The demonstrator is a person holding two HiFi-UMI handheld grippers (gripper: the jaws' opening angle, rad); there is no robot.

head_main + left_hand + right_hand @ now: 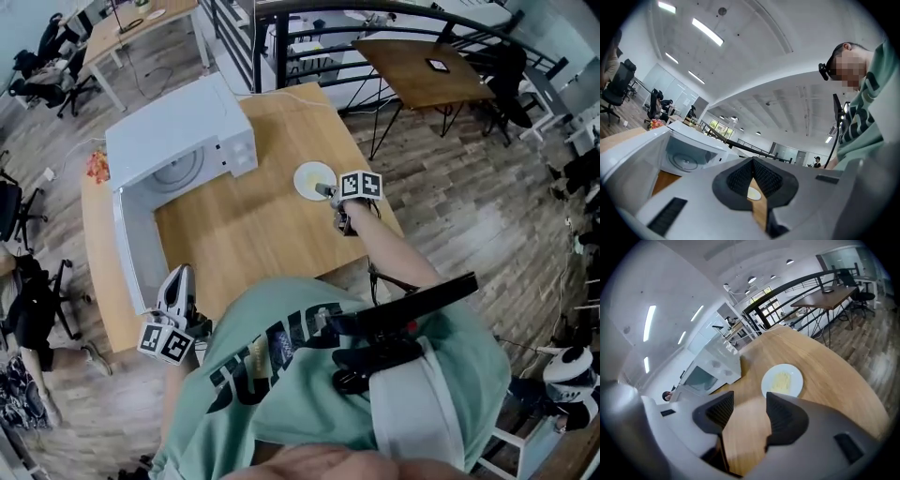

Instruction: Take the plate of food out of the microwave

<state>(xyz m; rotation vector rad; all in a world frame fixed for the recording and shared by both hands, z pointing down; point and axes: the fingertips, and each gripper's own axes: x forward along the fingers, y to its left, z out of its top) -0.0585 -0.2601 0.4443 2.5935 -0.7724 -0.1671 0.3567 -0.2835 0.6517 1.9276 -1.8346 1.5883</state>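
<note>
While the round white plate [314,178] of pale yellow food [782,380] is sitting flat on the wooden table [253,239], outside and right of the white microwave [187,131] with its door [129,248] hanging open, you're holding the right gripper [747,401] just short of its rim, jaws spread, nothing between them. The food's long axis is running away from that gripper. Your left gripper [179,274] is hovering by the door's near end, jaws pressed together, empty.
</note>
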